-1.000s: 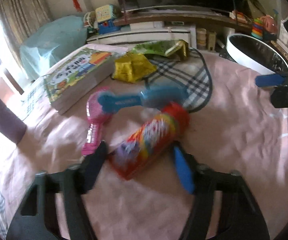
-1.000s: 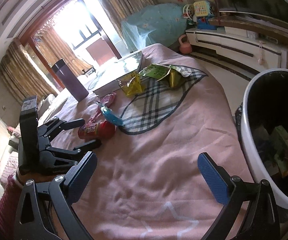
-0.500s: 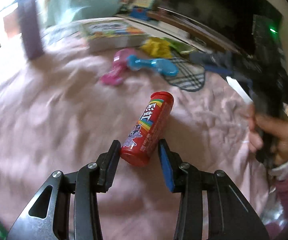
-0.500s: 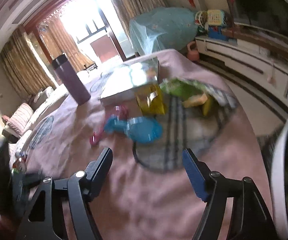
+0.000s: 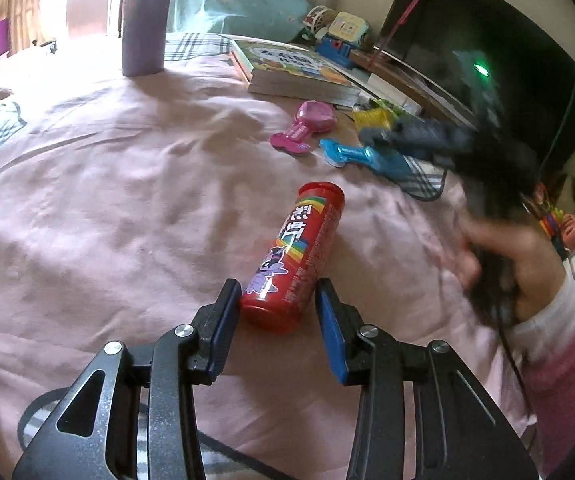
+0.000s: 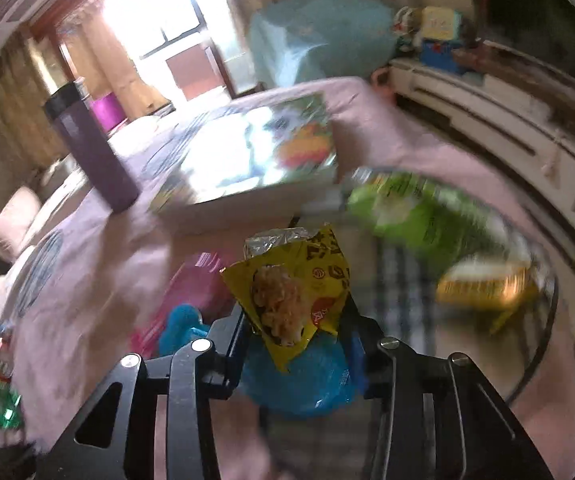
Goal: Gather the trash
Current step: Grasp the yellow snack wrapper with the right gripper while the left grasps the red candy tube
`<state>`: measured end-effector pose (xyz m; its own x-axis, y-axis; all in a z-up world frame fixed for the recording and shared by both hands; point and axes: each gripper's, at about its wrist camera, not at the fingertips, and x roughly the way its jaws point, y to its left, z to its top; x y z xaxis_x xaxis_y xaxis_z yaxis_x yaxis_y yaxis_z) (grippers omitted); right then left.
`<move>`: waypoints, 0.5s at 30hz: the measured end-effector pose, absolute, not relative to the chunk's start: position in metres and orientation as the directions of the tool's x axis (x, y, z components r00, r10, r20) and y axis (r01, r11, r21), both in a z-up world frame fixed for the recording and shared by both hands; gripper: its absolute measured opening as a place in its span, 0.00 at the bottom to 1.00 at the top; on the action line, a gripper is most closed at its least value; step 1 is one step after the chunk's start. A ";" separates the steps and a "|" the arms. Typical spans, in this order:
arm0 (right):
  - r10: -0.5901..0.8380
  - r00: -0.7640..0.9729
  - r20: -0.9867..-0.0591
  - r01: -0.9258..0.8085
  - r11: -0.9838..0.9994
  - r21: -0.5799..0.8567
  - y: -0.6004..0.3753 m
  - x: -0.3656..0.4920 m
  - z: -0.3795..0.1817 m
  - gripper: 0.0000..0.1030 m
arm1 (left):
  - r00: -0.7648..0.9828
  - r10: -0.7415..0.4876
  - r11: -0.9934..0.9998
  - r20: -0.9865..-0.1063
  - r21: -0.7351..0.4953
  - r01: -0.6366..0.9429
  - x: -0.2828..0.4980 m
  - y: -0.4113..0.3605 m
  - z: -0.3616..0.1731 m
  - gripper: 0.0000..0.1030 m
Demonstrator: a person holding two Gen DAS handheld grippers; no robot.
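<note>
- The left gripper [image 5: 277, 314] is closed on the near end of the red candy tube [image 5: 294, 258]. Its left pad presses on the tube's side, and the right pad sits at the other side with only a sliver of gap showing. The far cap sticks out beyond the pads, over the pink bedcover [image 5: 107, 208].
- The grip sits low on the tube, most likely because that end lay nearest. A hold this far from the middle could let the tube swing when it is carried.
- The right gripper [image 6: 295, 344] has its jaws closing around the lower corner of the yellow snack wrapper [image 6: 291, 284], which stands up between them, crumpled and torn open at the top. Blur hides the contact, so whether the pads already pinch the foil cannot be told.
- A corner is a sensible place to take such thin film, since it folds flat between the pads.
- Below the wrapper lies a blue toy [image 6: 299, 384], and a pink toy [image 6: 195, 284] lies just beside it. These look like playthings, not trash, so the jaws should catch only the foil.
- A green snack bag [image 6: 415, 212] and another yellow packet [image 6: 487, 288] lie farther off on the checked patch, not yet collected.
- No bin shows in either view.
</note>
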<state>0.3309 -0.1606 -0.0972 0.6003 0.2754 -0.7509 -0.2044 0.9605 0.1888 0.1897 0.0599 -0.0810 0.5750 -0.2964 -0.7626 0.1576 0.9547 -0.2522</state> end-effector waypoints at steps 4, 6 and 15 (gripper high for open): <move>0.297 0.577 -0.761 -0.237 0.952 0.192 -0.164 0.282 -0.099 0.41 | 0.583 -0.304 0.952 -0.753 -0.258 0.163 0.188 0.061 -0.082 0.37; 0.330 0.567 -0.755 -0.222 0.944 0.246 -0.173 0.256 -0.096 0.40 | 0.583 -0.311 0.950 -0.751 -0.265 0.165 0.187 0.062 -0.082 0.38; 0.254 0.637 -0.728 -0.091 0.963 0.255 -0.208 0.193 -0.096 0.57 | 0.588 -0.323 0.946 -0.742 -0.230 0.230 0.181 0.051 -0.080 0.61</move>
<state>0.1930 -0.2082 -0.0962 0.6371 0.2536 -0.7279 -0.0915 0.9625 0.2552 0.1805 0.0511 -0.0798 0.5878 -0.3230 -0.7417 0.2296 0.9457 -0.2299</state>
